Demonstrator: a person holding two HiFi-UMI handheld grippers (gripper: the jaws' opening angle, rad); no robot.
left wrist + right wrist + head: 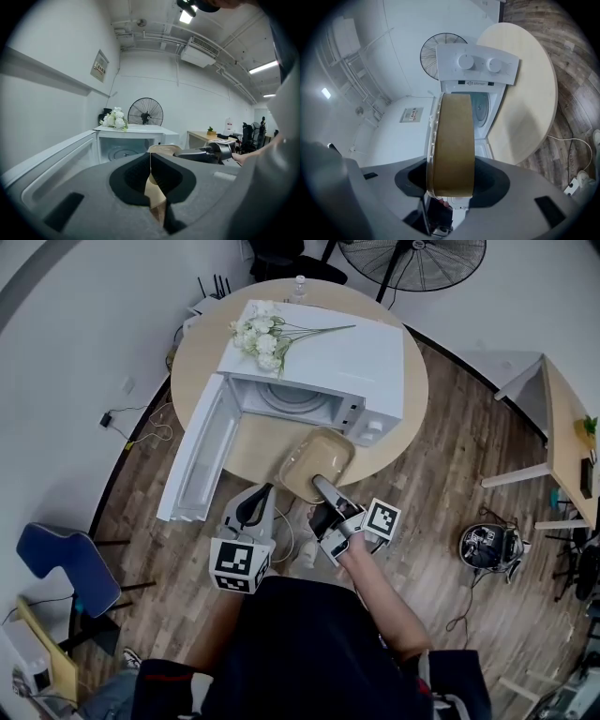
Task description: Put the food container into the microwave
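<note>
The tan food container with a clear lid hangs over the round table's near edge, just in front of the white microwave. The microwave's door stands swung open to the left, showing the glass turntable inside. My right gripper is shut on the container's near end; in the right gripper view the container stands edge-on between the jaws, pointing at the microwave's cavity. My left gripper is lower left of the container, shut and holding nothing.
White flowers lie on the microwave's top. A small bottle stands at the table's far edge, and a fan behind it. A blue chair is at the left, another table at the right. Cables lie on the floor.
</note>
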